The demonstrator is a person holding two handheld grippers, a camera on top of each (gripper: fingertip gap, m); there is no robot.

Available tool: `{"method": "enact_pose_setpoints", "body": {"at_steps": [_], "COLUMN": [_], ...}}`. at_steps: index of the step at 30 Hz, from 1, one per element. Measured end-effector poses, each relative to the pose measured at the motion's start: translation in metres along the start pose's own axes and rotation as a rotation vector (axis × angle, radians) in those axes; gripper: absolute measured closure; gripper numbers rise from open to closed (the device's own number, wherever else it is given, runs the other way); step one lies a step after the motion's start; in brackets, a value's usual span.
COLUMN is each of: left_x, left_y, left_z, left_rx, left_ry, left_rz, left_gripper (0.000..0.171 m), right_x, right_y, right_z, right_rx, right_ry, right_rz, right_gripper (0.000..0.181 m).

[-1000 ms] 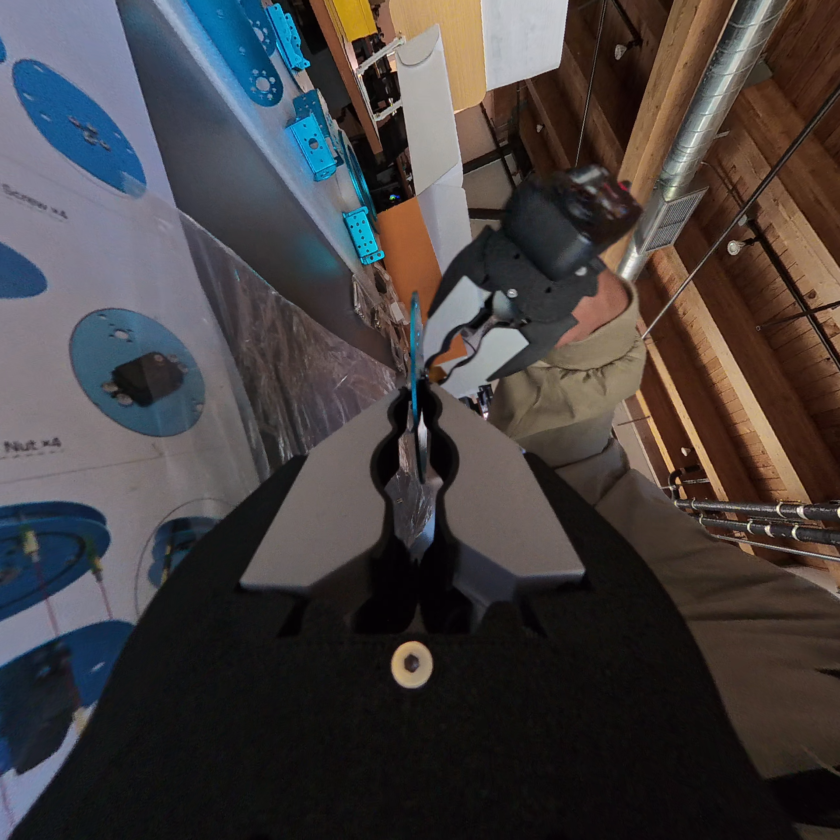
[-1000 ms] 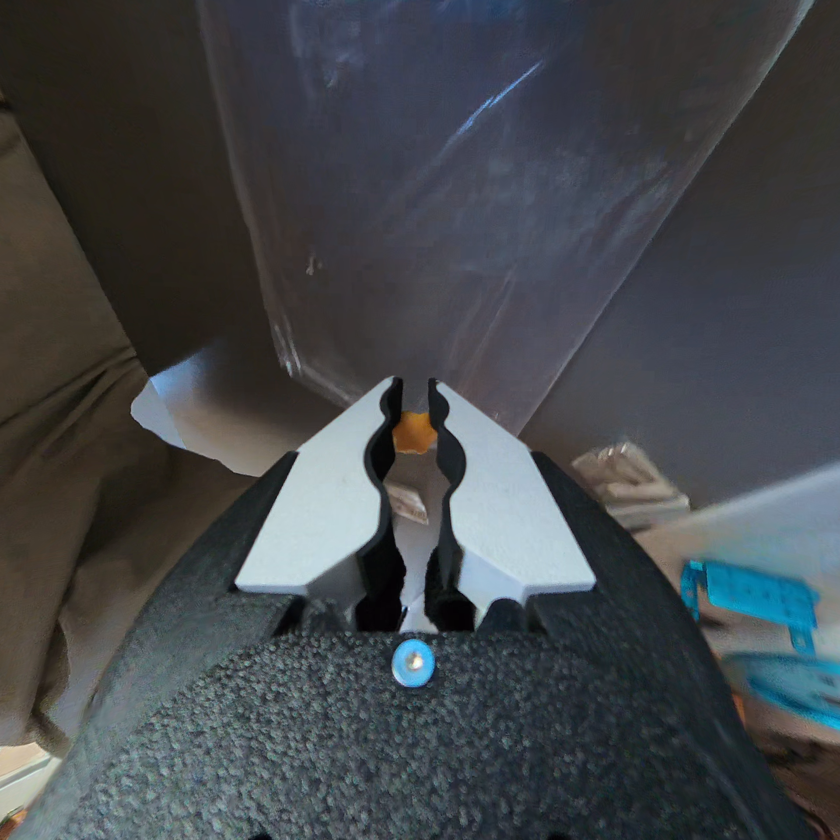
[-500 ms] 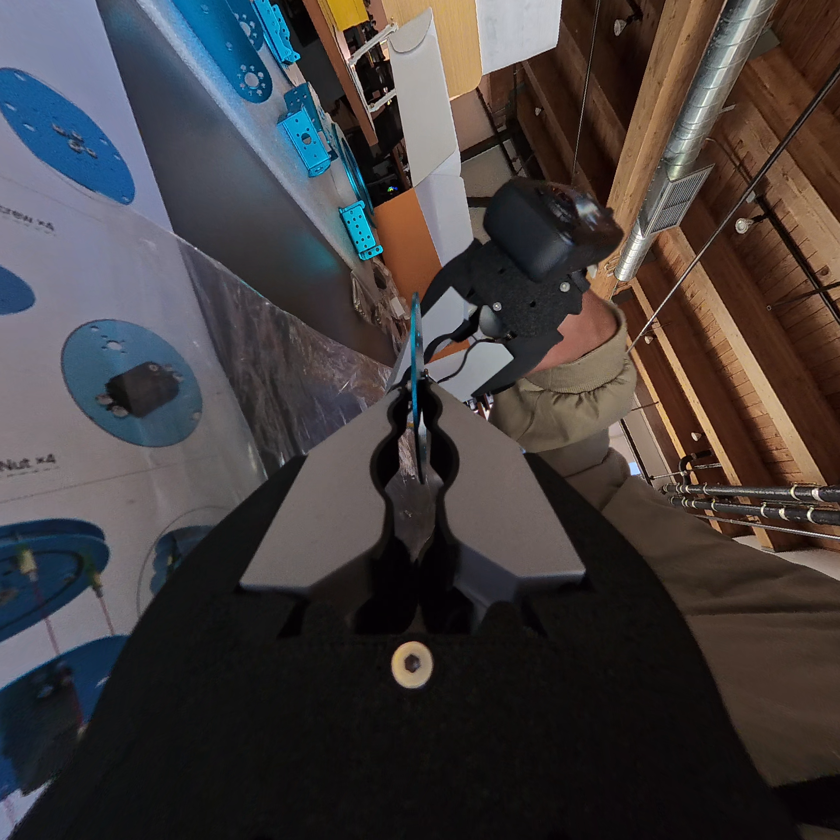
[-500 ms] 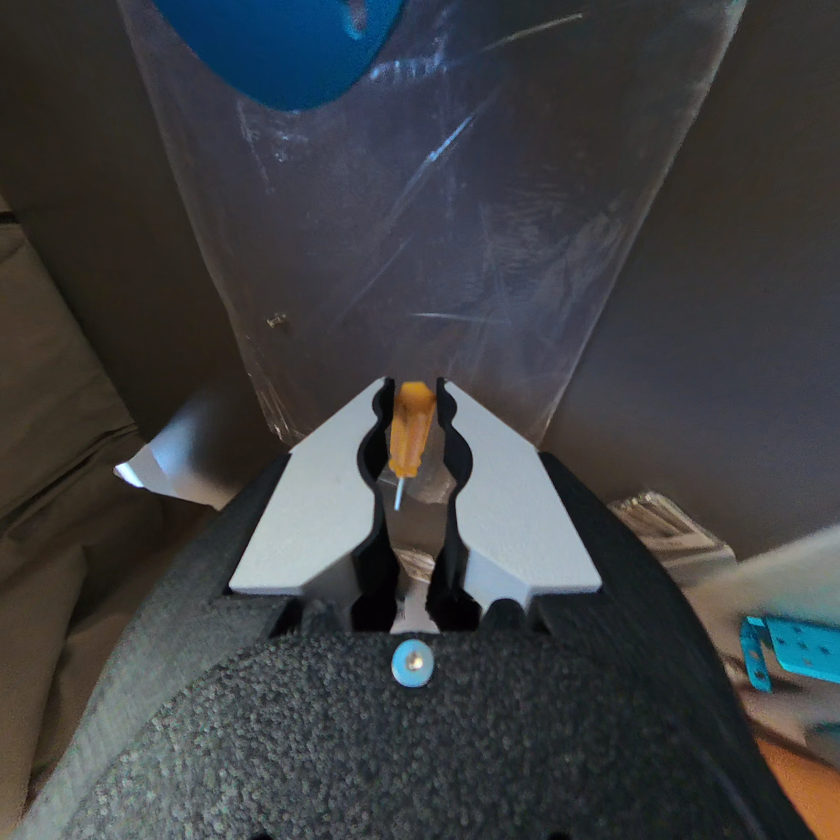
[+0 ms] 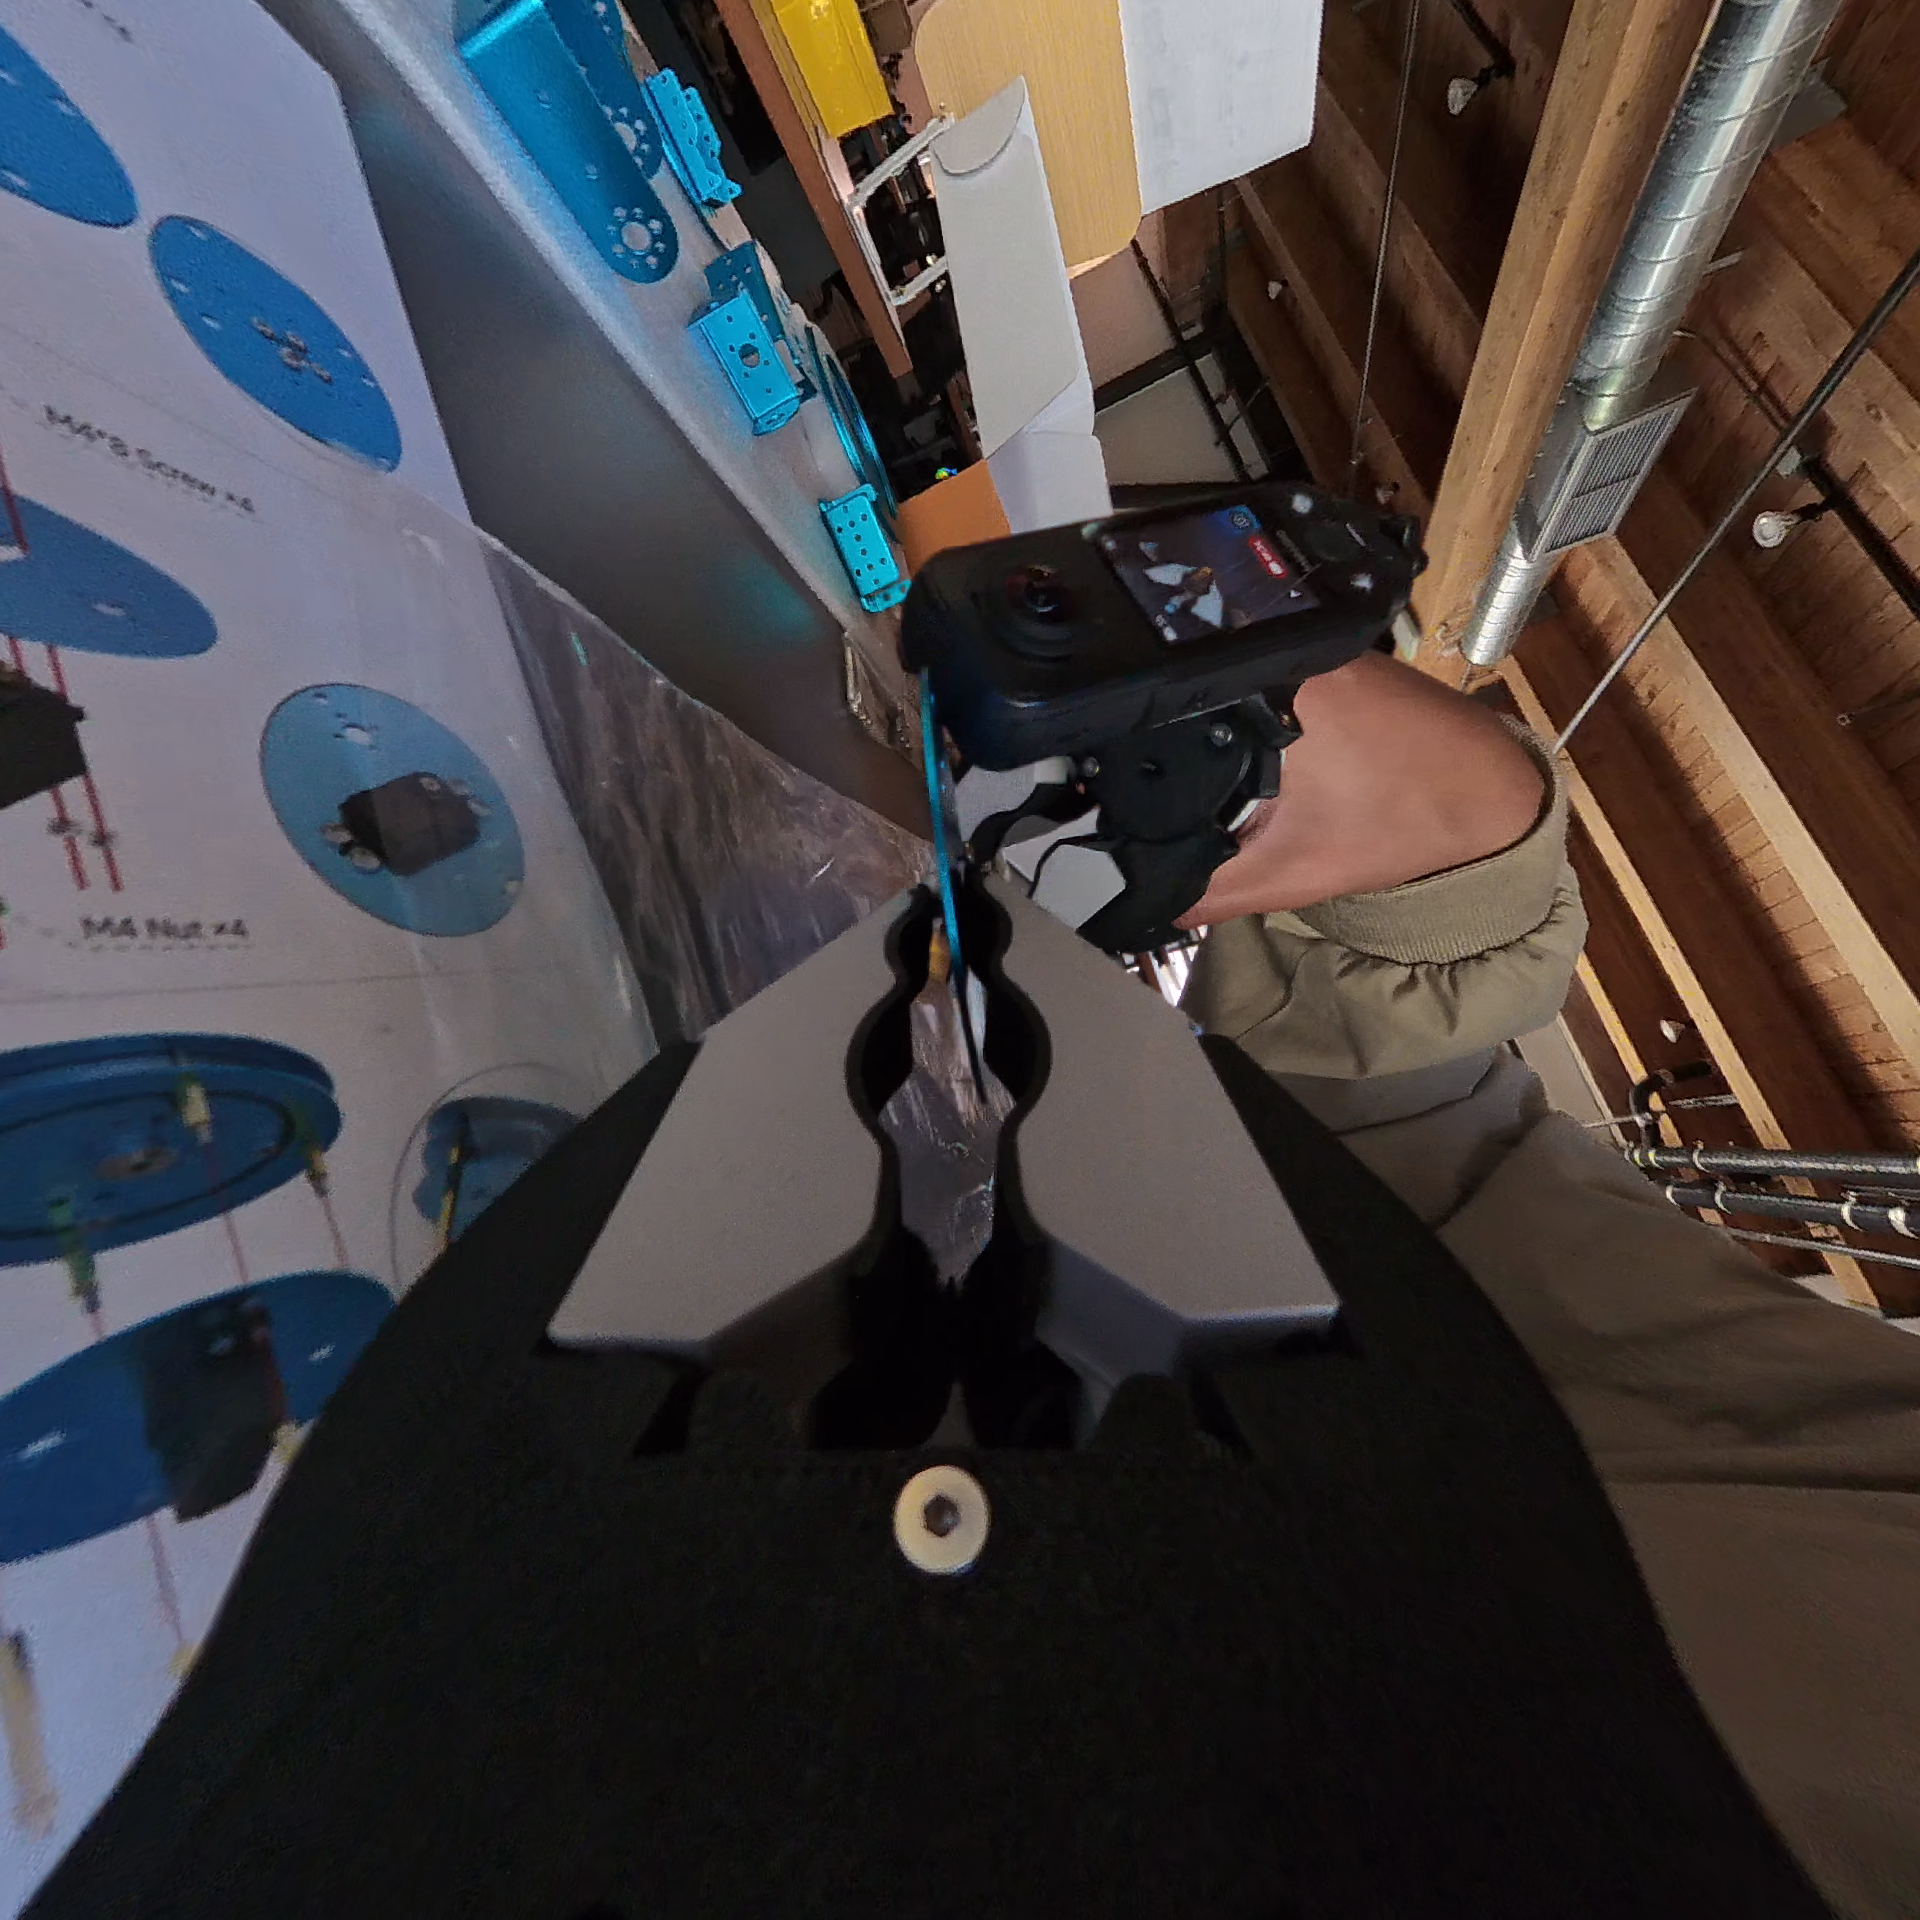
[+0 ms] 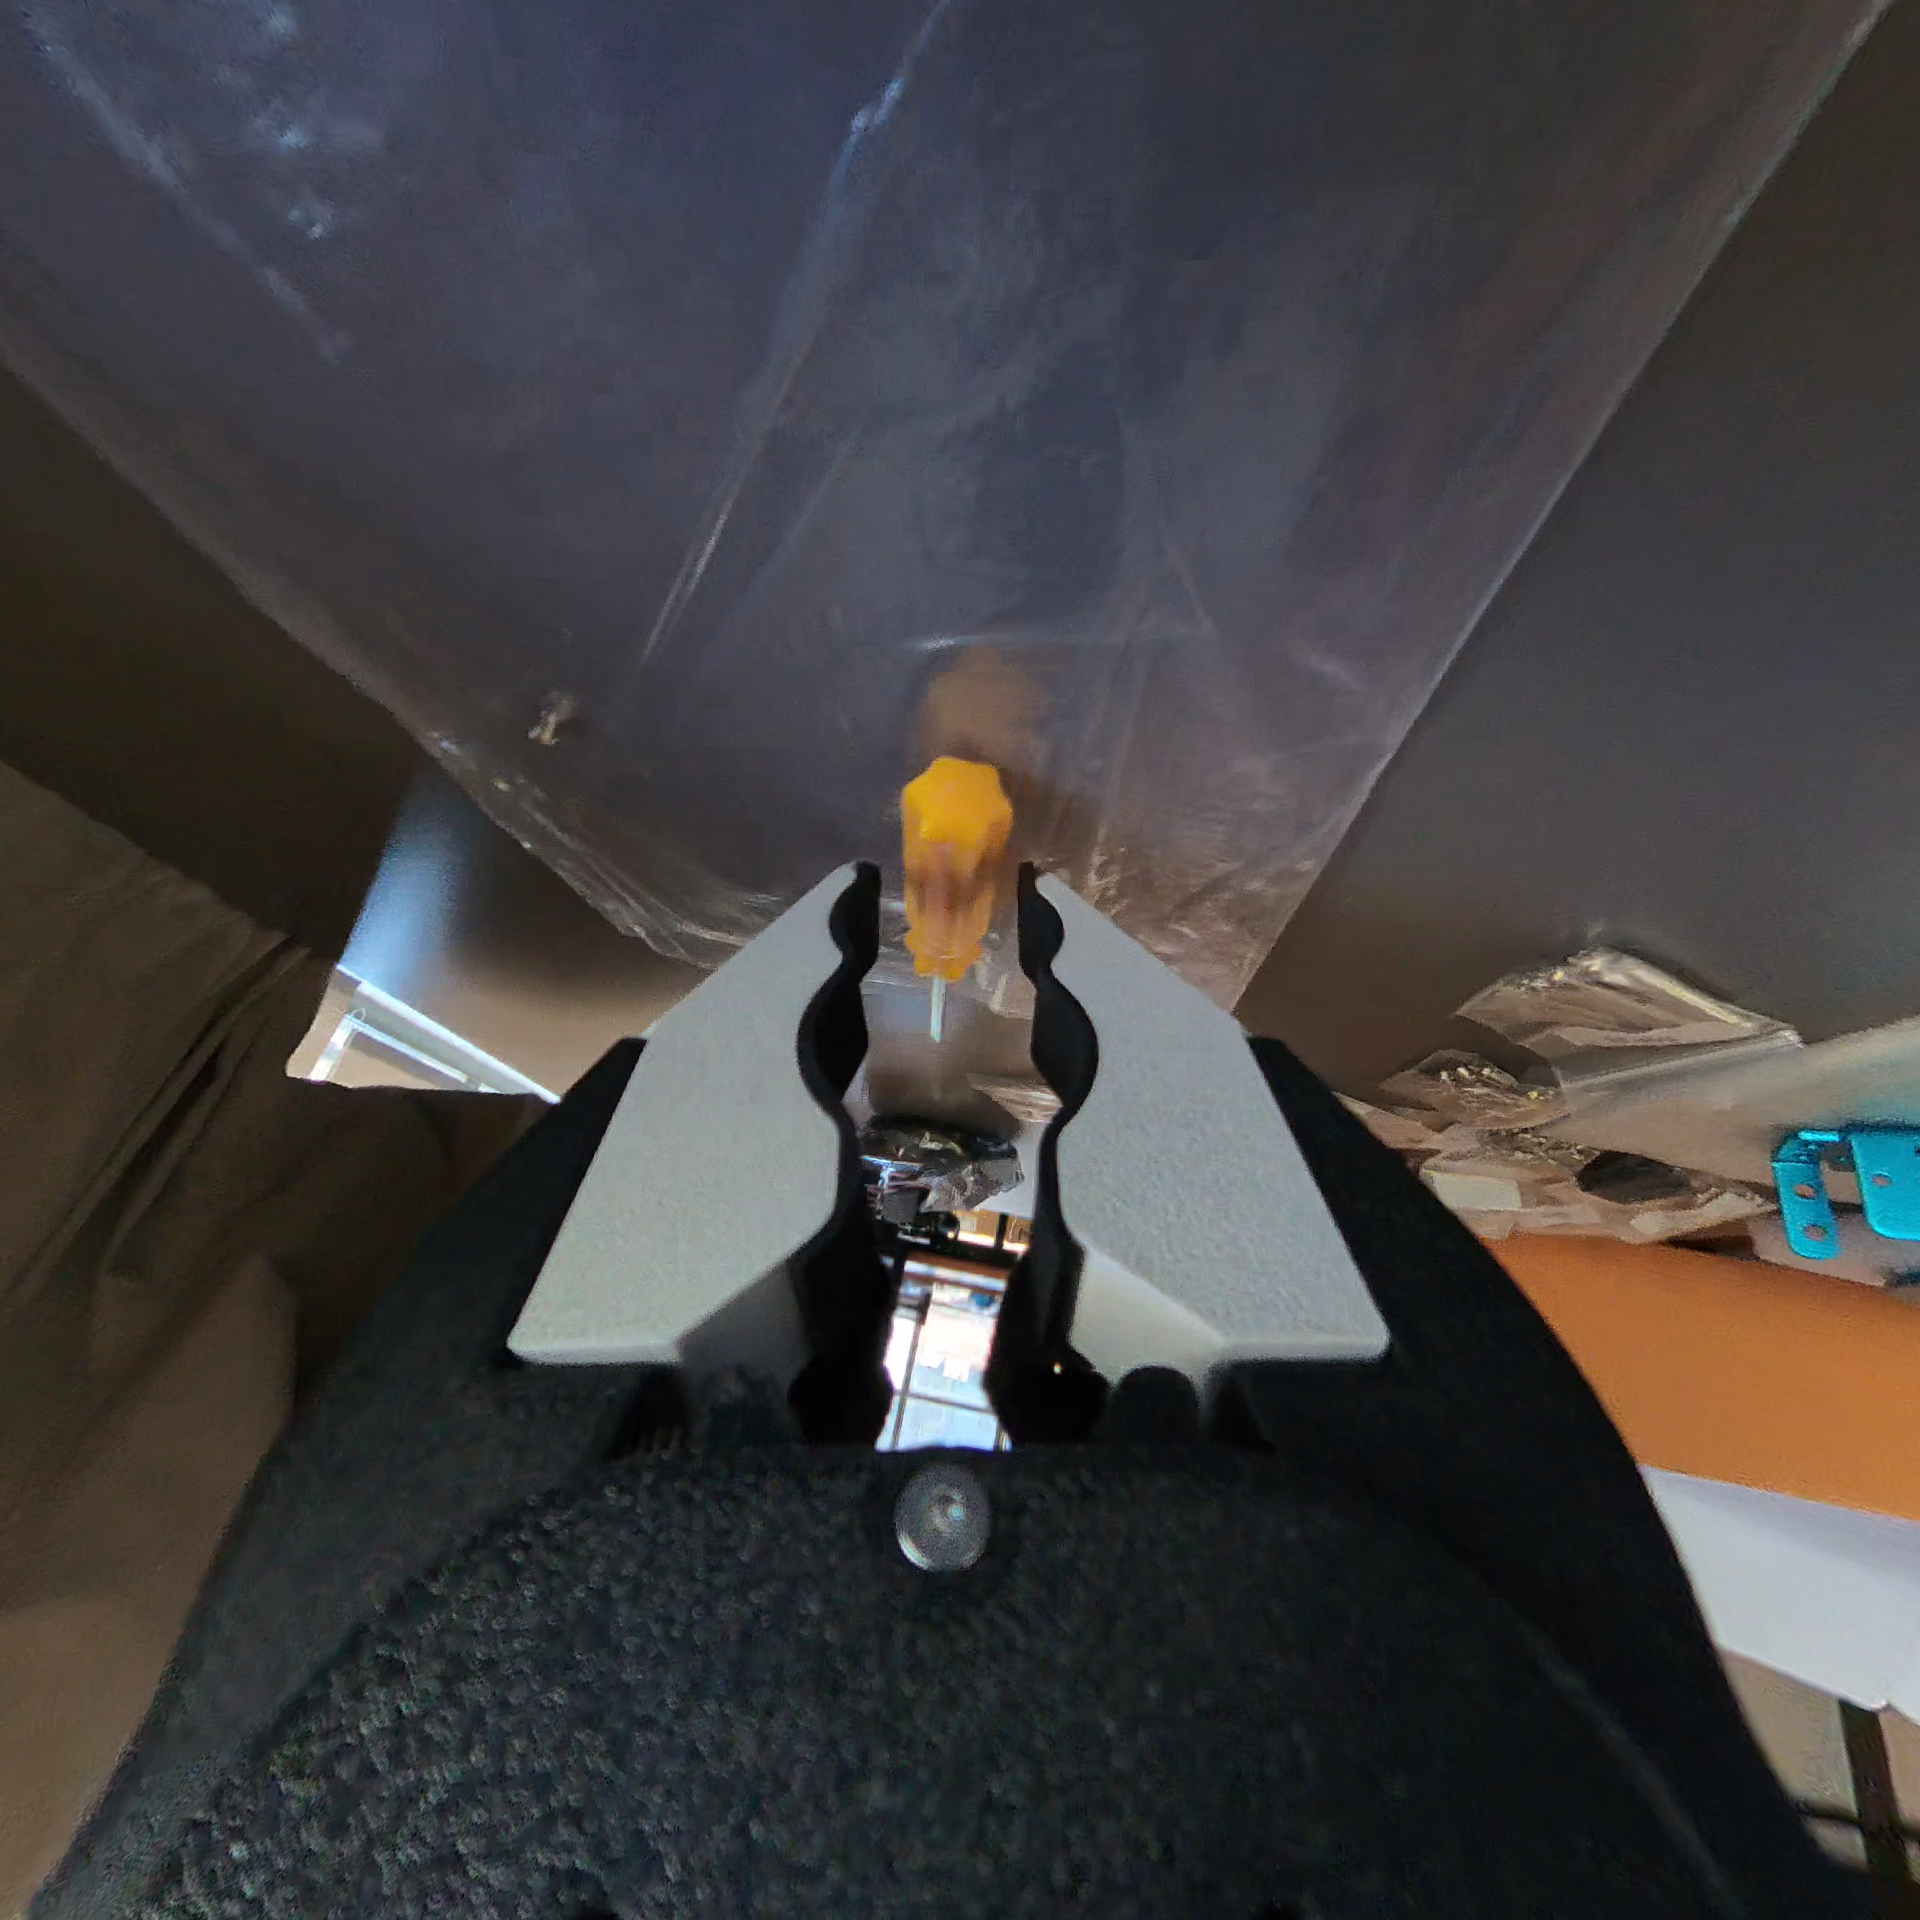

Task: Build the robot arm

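Moved: the right tongs [image 5: 1049,800] have swung closer to the left camera, and their jaws have parted wider around the small orange screwdriver [image 6: 951,862].
Left tongs [image 5: 951,914]: nearly closed, pinching a thin blue plate [image 5: 943,821] edge-on.
Right tongs [image 6: 948,883]: jaws slightly apart, screwdriver between the tips; grip unclear.
Behind: clear plastic bag [image 6: 831,416].

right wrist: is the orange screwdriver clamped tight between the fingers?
No: the orange screwdriver sits in a clear gap, neither finger of the right gripper touching it.
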State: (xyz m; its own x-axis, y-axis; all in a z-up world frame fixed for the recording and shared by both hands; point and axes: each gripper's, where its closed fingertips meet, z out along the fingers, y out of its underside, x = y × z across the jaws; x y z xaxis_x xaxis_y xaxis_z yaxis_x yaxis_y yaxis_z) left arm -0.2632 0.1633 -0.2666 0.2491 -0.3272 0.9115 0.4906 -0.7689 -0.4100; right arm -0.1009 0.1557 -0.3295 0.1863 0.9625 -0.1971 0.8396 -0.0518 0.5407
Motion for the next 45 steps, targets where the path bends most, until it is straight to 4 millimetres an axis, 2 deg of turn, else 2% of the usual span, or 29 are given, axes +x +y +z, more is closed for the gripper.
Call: {"method": "enact_pose_setpoints", "body": {"at_steps": [6, 12, 16, 19, 22, 23, 26, 28, 30, 32, 35, 37, 40, 42, 45], "left_x": [-0.004, -0.004, -0.006, -0.008, -0.008, -0.007, -0.005, -0.005, -0.006, -0.007, -0.006, -0.006, -0.007, -0.005, -0.005], "left_y": [0.001, 0.004, 0.004, 0.006, 0.006, 0.006, 0.003, 0.000, -0.001, -0.001, 0.005, 0.007, 0.004, 0.005, 0.005], "left_z": [-0.020, -0.023, -0.020, -0.019, -0.017, -0.018, -0.025, -0.036, -0.047, -0.055, -0.058, -0.055, -0.051, -0.049, -0.051], "left_rx": [0.034, 0.034, 0.022, 0.014, 0.011, 0.009, 0.034, 0.064, 0.080, 0.094, 0.078, 0.060, 0.061, 0.053, 0.069], "left_ry": [-0.039, -0.017, -0.032, -0.044, -0.038, -0.033, -0.015, -0.018, -0.031, -0.051, -0.066, -0.068, -0.069, -0.066, -0.089], "left_rz": [-0.011, -0.070, -0.069, -0.067, -0.083, -0.086, -0.095, -0.092, -0.077, -0.060, -0.030, -0.014, 0.002, 0.023, 0.067], "left_gripper": [0.166, 0.166, 0.167, 0.167, 0.167, 0.167, 0.167, 0.167, 0.167, 0.167, 0.167, 0.167, 0.167, 0.167, 0.167], "right_x": [-0.003, -0.006, -0.002, -0.011, -0.020, -0.024, -0.042, -0.055, -0.077, -0.078, -0.083, -0.078, -0.066, -0.066, -0.064], "right_y": [-0.008, -0.004, -0.003, 0.001, 0.007, 0.002, -0.024, -0.047, -0.076, -0.095, -0.100, -0.099, -0.095, -0.096, -0.106], "right_z": [-0.008, -0.027, -0.041, -0.034, -0.026, -0.031, -0.055, -0.067, -0.077, -0.079, -0.076, -0.077, -0.078, -0.071, -0.064], "right_rx": [-0.048, 0.065, 0.246, 0.329, 0.274, 0.291, 0.495, 0.701, 0.943, 1.118, 1.223, 1.294, 1.287, 1.245, 1.167], "right_ry": [-0.036, -0.049, -0.020, 0.031, 0.053, 0.057, 0.062, 0.052, -0.008, -0.019, -0.174, -0.230, -0.098, 0.000, 0.150], "right_rz": [0.017, -0.006, 0.001, -0.048, -0.039, -0.046, -0.151, -0.219, -0.344, -0.358, -0.425, -0.476, -0.623, -0.723, -0.701], "right_gripper": [0.159, 0.160, 0.160, 0.158, 0.156, 0.156, 0.158, 0.156, 0.153, 0.158, 0.164, 0.158, 0.165, 0.164, 0.166]}}
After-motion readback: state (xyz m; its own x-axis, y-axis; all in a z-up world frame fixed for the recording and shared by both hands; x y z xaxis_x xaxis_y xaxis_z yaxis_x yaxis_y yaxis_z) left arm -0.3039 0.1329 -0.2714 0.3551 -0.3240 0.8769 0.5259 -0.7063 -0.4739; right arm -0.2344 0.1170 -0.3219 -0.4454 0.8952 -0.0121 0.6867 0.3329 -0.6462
